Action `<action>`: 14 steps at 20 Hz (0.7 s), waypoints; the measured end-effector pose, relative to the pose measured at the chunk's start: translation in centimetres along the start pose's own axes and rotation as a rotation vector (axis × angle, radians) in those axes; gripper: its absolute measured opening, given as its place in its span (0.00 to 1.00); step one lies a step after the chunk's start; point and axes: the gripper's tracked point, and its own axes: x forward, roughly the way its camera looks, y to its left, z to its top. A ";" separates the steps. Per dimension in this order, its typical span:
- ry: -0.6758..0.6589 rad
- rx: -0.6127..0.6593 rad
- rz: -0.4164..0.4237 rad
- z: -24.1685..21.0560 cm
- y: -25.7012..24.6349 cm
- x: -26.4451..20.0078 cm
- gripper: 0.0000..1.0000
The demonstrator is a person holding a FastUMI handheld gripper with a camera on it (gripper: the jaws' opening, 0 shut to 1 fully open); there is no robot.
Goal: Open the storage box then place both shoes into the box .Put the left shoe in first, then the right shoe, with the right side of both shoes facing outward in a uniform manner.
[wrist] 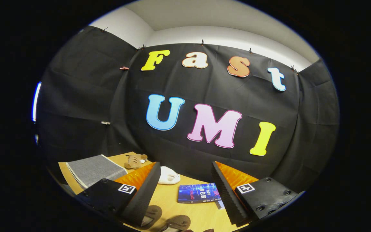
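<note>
Two shoes [164, 220] are lying nearest, low between the fingers at the near edge of the tabletop [185, 209], brown and only partly showing, so which is left and which is right cannot be told. Their long axes seem to be running roughly away from the camera toward the far edge, toes or heels unclear.

Spread wide and holding nothing, the gripper [185, 193] is hovering above them, tilted up toward the booth wall.

Off toward the left edge, beyond the left finger, the grey box [93, 169] is sitting with its lid apparently closed; its long side is running diagonally toward the far left corner.

Opening that box looks like the step in hand. To do it well, the gripper is probably needing to tip down and swing left, meeting the lid's near edge squarely and lifting without dragging the box.

A blue book [196, 192] is lying just ahead of the fingers, a white object [168, 175] beyond it, and a small brown toy [135, 161] by the far edge.
</note>
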 end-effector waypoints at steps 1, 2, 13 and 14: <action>-0.002 0.001 0.013 0.1 0.4 0.2 0.97; -0.004 0.006 0.035 0.3 1.1 0.4 0.97; 0.233 0.536 0.632 -3.9 14.9 2.8 0.98; 0.266 0.612 0.668 -4.3 16.1 3.6 0.96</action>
